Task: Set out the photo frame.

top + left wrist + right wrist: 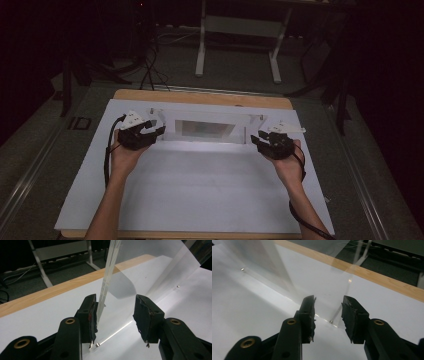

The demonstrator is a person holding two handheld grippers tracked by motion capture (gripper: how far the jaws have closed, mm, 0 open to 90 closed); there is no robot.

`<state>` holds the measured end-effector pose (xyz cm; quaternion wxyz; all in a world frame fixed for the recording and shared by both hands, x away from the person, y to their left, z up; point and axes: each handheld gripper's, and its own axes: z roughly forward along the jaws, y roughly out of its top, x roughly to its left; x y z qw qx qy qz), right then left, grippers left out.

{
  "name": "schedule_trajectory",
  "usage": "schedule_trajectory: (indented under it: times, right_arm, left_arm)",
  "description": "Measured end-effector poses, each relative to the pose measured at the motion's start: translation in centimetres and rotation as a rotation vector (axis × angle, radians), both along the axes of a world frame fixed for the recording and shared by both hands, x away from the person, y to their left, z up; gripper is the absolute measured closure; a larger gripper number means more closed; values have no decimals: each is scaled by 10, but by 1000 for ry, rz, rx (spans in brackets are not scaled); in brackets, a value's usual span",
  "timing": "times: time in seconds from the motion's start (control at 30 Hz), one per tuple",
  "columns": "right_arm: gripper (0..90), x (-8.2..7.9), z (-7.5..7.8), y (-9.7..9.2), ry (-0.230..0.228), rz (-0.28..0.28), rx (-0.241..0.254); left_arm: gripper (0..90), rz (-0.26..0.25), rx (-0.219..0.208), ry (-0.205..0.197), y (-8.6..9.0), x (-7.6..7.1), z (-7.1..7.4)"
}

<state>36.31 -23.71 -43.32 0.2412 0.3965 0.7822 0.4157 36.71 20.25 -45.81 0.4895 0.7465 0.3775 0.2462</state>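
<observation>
The person's forearms come in from the near edge, one hand at each end of a clear plastic box [205, 131] standing toward the far side of the white surface [200, 190]. The left tongs [153, 131] sit at the box's left end, jaws apart, with the upright clear side panel [106, 282] just beside one pad and the other pad well clear of it. The right tongs [260, 138] sit at the right end, jaws apart with nothing pressed between them, the box's corner just beyond.
</observation>
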Motion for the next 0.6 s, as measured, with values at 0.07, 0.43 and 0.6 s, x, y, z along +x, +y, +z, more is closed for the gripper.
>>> schedule_trajectory:
  times: [0.07, 0.43, 0.6]
  right_arm:
    - [603, 2, 0, -3, 2, -10, 5]
    - [505, 21, -9, -7, 27, 24, 48]
    - [478, 32, -15, -4, 28, 62, 78]
  left_arm:
    - [535, 0, -3, 0, 0, 0, 0]
    - [533, -3, -21, 5, 1, 2, -1]
    - [531, -5, -22, 9, 2, 2, -1]
